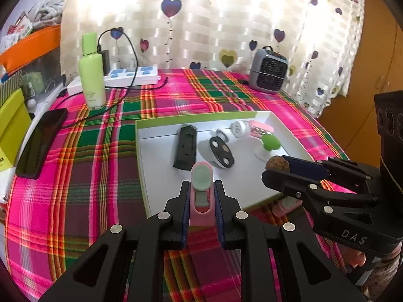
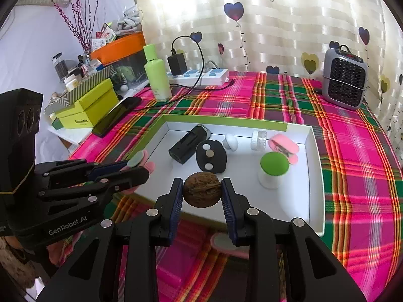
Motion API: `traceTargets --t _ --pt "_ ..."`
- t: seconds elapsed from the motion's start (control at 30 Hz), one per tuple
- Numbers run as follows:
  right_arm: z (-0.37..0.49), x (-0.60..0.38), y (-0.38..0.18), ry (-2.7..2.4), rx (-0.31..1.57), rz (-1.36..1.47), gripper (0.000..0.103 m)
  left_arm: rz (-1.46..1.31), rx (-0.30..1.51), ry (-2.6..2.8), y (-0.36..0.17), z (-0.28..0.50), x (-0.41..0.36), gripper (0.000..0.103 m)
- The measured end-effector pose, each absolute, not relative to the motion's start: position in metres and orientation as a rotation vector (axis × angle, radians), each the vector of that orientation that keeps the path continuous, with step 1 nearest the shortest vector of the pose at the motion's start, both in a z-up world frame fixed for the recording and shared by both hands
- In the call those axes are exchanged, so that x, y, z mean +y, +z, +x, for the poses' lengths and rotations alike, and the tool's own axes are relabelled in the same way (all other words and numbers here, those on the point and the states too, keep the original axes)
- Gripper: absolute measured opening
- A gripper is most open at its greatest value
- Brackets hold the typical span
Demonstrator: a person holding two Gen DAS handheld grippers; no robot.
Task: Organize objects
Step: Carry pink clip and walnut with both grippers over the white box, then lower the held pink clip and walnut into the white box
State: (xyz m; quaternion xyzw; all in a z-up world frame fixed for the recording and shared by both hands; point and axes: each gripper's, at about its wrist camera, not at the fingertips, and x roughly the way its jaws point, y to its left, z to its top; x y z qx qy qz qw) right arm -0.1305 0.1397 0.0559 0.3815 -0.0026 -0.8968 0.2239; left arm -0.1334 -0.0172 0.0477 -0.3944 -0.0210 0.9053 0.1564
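Walnut [image 2: 202,189]: hard, light, round, apt to roll; clamped across its widest part by the right hand-held gripper [image 2: 202,193], above the tray's [image 2: 316,176] near edge.
Pink clip [image 1: 201,188]: stiff, smooth plastic; pinched at its sides by the left hand-held gripper [image 1: 201,201], over the tray's near corner.

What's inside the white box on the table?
Inside the white box lie a black case, a black oval disc, a green-topped mushroom, a white jar, a small white thing and a pink thing. The walnut hides some floor.
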Motion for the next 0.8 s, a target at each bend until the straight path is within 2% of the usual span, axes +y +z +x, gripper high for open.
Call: traceTargets --t 0.8 --pt "-0.161 0.130 0.028 -2.454 0.035 1.164 0.032 -1.211 -0.026 2.639 0.026 -0.159 -0.017 0.016"
